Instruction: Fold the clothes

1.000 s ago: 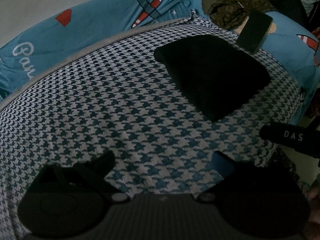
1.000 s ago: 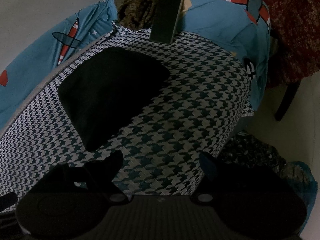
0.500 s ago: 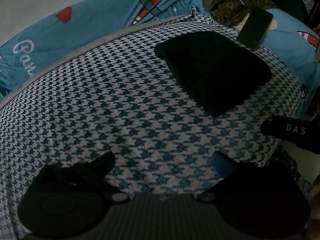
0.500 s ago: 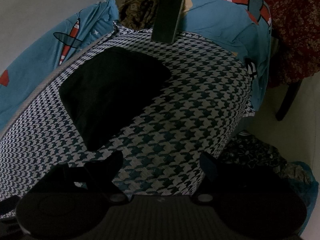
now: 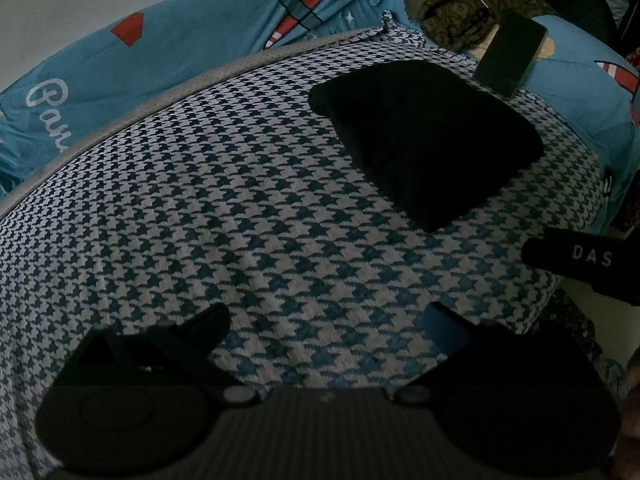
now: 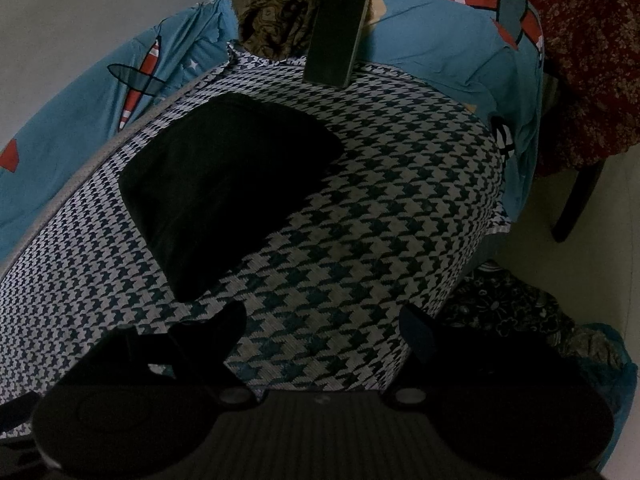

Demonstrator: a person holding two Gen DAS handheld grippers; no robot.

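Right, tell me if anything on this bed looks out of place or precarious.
The phone is the odd item: it lies tilted, half on the houndstooth blanket and half on the blue sheet, beside a crumpled olive cloth. The black garment already lies folded and flat.

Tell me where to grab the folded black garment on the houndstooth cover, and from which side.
Take the folded black garment at its near corner, the part closest to the right gripper, whose jaws stand open and empty. Come in low from the near side over the houndstooth cover: that corner is bare, while the dark phone crowds the far edge.
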